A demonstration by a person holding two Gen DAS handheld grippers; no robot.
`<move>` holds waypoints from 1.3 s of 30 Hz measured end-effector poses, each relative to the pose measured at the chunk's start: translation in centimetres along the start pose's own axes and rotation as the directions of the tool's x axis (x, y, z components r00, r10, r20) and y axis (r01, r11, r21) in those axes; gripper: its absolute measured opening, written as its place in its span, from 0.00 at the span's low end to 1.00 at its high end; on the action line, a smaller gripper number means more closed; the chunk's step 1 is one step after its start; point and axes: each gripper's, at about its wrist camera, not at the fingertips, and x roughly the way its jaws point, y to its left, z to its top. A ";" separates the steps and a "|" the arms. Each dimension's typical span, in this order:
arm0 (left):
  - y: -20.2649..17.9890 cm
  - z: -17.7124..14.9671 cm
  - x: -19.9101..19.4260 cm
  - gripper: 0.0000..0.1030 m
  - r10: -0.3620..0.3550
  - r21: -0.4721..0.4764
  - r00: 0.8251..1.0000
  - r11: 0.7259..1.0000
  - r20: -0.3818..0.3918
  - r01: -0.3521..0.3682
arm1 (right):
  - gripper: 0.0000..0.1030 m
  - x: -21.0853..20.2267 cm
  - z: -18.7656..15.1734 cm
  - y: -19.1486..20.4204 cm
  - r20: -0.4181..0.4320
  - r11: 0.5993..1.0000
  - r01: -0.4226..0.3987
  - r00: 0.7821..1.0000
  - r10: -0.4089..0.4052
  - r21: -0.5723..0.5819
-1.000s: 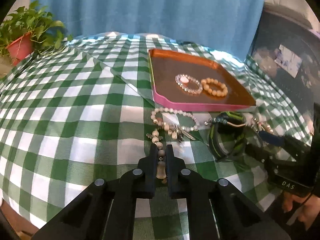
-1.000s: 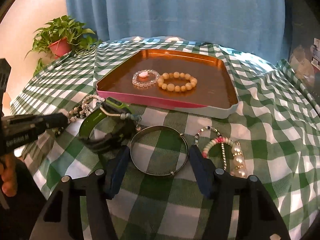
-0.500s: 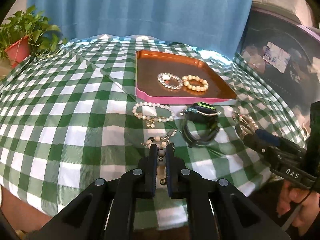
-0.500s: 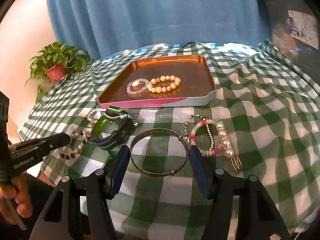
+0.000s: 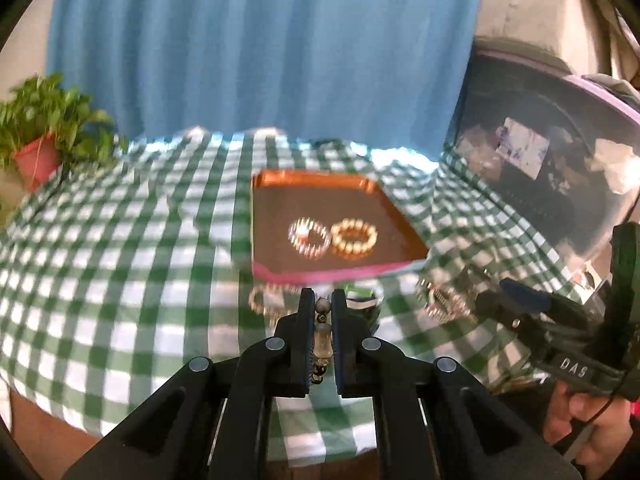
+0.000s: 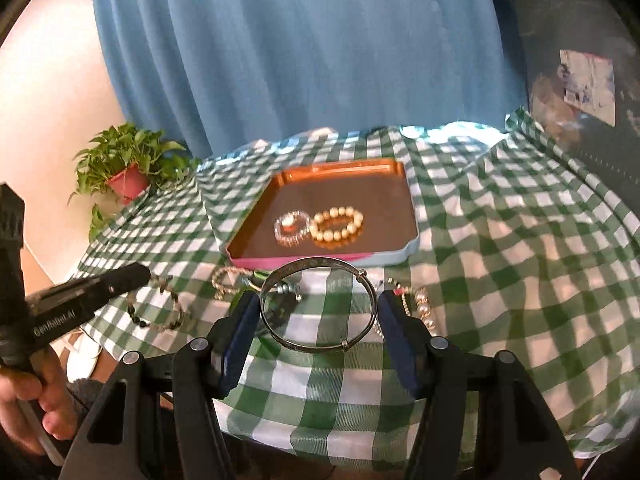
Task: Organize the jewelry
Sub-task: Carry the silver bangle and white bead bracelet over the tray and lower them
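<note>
Nearest in the left wrist view: left gripper (image 5: 321, 312) clenched on a beaded bracelet (image 5: 322, 336), dark and pale beads pinched upright between the narrow jaws. From the right wrist view, the same strand (image 6: 160, 304) dangling in a loose loop off the gripper tip, clear of the cloth. A second ago flat on the green-checked tablecloth (image 5: 120, 280) with only its end caught; now lifted free.

Right gripper (image 6: 318, 312) grasping a silver bangle (image 6: 319, 306) across its width, one blue pad on each side of the ring, jaws held about half apart by the metal. Bangle tilted, far edge raised. A second ago down against the cloth; now carried above it, with the table edge visible beneath. A hand (image 6: 28, 408) visible low on the left, wrapped around the other tool's handle.

Just beyond, left on the cloth: a pale bead bracelet (image 6: 224, 280), a green and black watch (image 6: 276, 304) partly hidden behind the bangle, and a pearl-and-bead cluster (image 6: 420, 308) to the right.

Further back, the copper tray (image 6: 400, 184) with pink and pale-blue rim, holding a clear crystal bracelet (image 6: 292, 228) touching a tan bead bracelet (image 6: 338, 226). Plenty of bare tray around them.

At the far edge, a potted plant (image 6: 128, 168) and a blue curtain (image 6: 300, 40).

Judged from this: both pickups done, carry toward the tray under way, two pieces in, two in the air, roughly three still on the cloth. Main risk the dangling strand snagging on the tray rim.
</note>
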 end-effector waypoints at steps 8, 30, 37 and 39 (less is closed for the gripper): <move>-1.9 3.7 -1.7 0.08 -0.023 0.056 0.998 0.998 0.055 0.020 | 0.56 -1.5 2.5 0.1 0.047 0.998 0.018 0.999 -0.015 -0.058; -3.9 9.2 2.5 0.08 -0.058 0.094 0.994 0.994 0.089 0.049 | 0.56 0.7 9.9 1.0 0.099 0.995 -0.010 0.995 0.020 -0.097; -2.8 10.8 4.5 0.08 -0.066 0.094 0.990 0.994 0.122 0.054 | 0.56 3.3 11.5 0.6 0.113 0.995 -0.038 0.992 0.049 -0.095; -1.9 11.4 5.3 0.08 -0.081 0.084 0.987 0.994 0.142 0.070 | 0.56 4.2 12.0 0.2 0.119 0.995 -0.030 0.992 0.041 -0.092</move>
